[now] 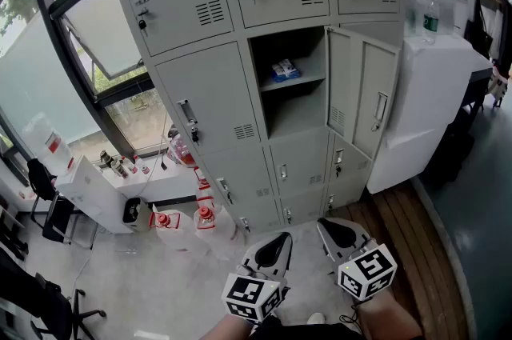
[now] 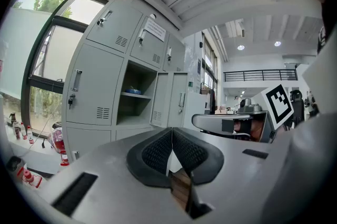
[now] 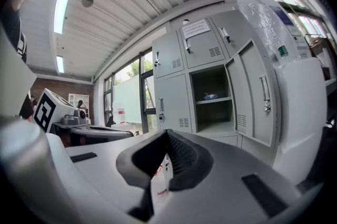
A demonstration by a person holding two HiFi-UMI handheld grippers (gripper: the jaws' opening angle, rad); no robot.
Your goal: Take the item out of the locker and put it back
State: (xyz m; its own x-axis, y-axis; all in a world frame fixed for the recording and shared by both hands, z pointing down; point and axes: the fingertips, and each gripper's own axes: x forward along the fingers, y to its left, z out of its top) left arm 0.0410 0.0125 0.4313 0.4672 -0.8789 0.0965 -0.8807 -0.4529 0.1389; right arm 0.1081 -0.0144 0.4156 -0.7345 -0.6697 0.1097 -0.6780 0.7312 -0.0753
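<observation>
Two grippers sit at the bottom edge of the head view. The left gripper (image 1: 276,244) and the right gripper (image 1: 332,230) each carry one cube with black-and-white square markers, and both point up the frame toward the lockers. In the left gripper view the left gripper's (image 2: 171,152) ribbed black pads meet at the tip with nothing between them. The right gripper view shows the right gripper's (image 3: 166,157) jaws likewise pressed together and empty.

One grey locker bank (image 1: 200,102) fills the upper middle of the head view. Its top row shows three closed doors, each with a handle and a key. Below the middle one, a single compartment stands open, and its door (image 1: 364,94) is swung out to the right. One white cabinet (image 1: 432,106) stands against the bank at the right of the frame.

Left of centre in the lower half, two clear jugs with red caps (image 1: 164,222) stand on the floor beside the lockers. One bottle with a green label (image 1: 430,20) stands on the cabinet, upper right.

The item (image 1: 285,70), one small blue-and-white pack, lies on the shelf inside the open compartment, well apart from both grippers.

One paper note (image 3: 196,28) is stuck on the top middle door, and its print is too small to read.
</observation>
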